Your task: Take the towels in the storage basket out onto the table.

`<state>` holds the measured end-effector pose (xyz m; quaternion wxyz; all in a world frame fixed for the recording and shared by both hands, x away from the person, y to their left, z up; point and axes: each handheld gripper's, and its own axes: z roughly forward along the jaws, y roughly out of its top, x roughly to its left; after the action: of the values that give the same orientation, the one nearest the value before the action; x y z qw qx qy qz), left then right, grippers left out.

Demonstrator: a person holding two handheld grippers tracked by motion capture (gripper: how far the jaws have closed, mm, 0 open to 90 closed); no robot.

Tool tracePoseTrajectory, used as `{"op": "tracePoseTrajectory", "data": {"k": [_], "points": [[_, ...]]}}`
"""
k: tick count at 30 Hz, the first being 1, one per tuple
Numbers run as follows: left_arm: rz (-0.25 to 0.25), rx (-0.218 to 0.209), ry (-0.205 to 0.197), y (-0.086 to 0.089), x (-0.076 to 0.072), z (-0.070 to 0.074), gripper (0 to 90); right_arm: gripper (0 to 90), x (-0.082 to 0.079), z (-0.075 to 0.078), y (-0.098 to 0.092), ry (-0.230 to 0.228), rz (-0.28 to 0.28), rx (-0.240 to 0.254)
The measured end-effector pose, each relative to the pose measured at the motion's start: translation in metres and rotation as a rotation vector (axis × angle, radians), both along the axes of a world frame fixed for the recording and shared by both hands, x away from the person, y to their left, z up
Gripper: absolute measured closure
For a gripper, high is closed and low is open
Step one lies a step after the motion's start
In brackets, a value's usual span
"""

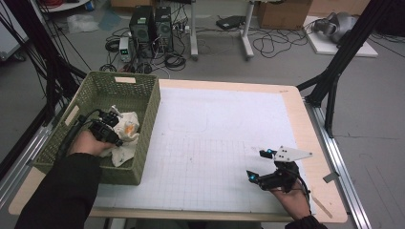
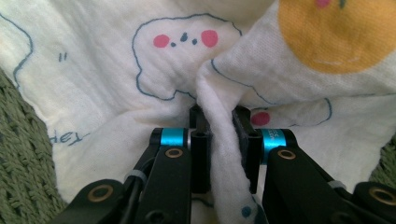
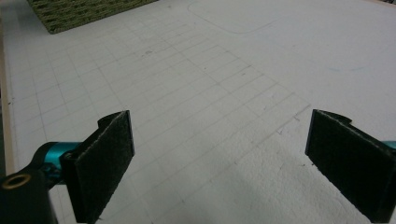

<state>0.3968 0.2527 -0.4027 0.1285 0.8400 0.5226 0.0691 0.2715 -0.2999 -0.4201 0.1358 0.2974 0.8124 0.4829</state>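
A cream cloth (image 1: pixel 128 130) printed with cartoon faces and an orange sun lies crumpled in the green woven basket (image 1: pixel 122 77) at the table's left. My left gripper (image 1: pixel 113 126) reaches into the basket. In the left gripper view its jaws (image 2: pixel 220 126) pinch a raised fold of the cloth (image 2: pixel 187 60), pads pressed on both sides; basket weave (image 2: pixel 23 154) shows at the edges. My right gripper (image 1: pixel 258 163) rests low over the white gridded mat (image 1: pixel 215 143) near the front right. Its jaws (image 3: pixel 219 158) stand wide apart with nothing between them.
The basket's corner (image 3: pixel 84 11) lies far off in the right gripper view. Bare wood (image 1: pixel 305 124) borders the mat on the right. Black frame posts (image 1: pixel 334 71) stand at the table's right and left. Computers and cables (image 1: pixel 153 28) sit on the floor behind.
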Motion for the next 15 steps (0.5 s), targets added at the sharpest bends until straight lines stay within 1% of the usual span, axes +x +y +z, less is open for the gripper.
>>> {"op": "tracePoseTrajectory", "data": {"k": [3, 6, 10, 15], "points": [[0.012, -0.029, 0.012, 0.003, 0.001, 0.002, 81.3, 7.1, -0.001, 0.0, -0.002, -0.005, -0.005, 0.003], [0.033, -0.077, 0.023, 0.008, 0.001, 0.006, 82.0, 7.1, -0.001, 0.001, -0.002, -0.002, -0.006, 0.005], [0.051, -0.166, 0.021, 0.014, 0.001, 0.016, 82.2, 7.1, 0.0, 0.001, -0.001, -0.005, -0.003, 0.001], [0.08, -0.295, -0.019, 0.025, -0.003, 0.029, 82.2, 7.0, -0.001, 0.001, -0.002, -0.007, -0.007, 0.01]]}}
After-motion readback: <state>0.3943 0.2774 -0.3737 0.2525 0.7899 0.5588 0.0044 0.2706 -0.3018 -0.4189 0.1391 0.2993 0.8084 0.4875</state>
